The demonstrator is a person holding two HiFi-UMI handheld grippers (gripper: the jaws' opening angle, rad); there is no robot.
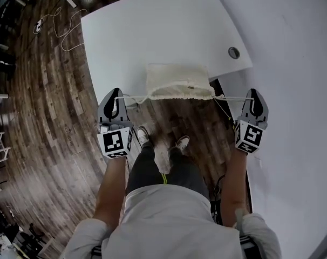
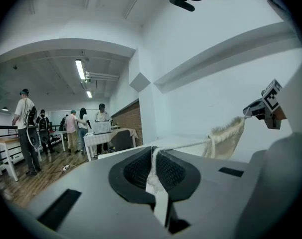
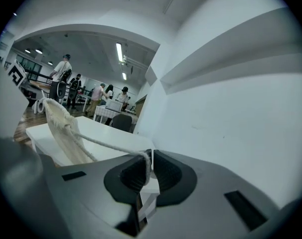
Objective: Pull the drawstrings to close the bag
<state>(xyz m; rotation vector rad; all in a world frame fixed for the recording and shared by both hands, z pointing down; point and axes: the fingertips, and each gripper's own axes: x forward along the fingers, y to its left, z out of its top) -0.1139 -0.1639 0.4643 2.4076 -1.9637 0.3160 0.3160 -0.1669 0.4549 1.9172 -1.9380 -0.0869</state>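
- White table (image 1: pixel 152 31) lies ahead; the bag (image 1: pixel 177 82) hangs over its near edge, strung between my hands, mouth gathered.
- My left gripper (image 1: pixel 116 99) pinches the left drawstring (image 1: pixel 135 97), my right gripper (image 1: pixel 255 99) the right drawstring (image 1: pixel 233 98).
- Cords run level along one line; I judge the pull goes straight outward.

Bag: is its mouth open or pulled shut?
Nearly shut. The bag has its mouth gathered into ruffles with no gap visible, and the drawstrings run taut to both sides.
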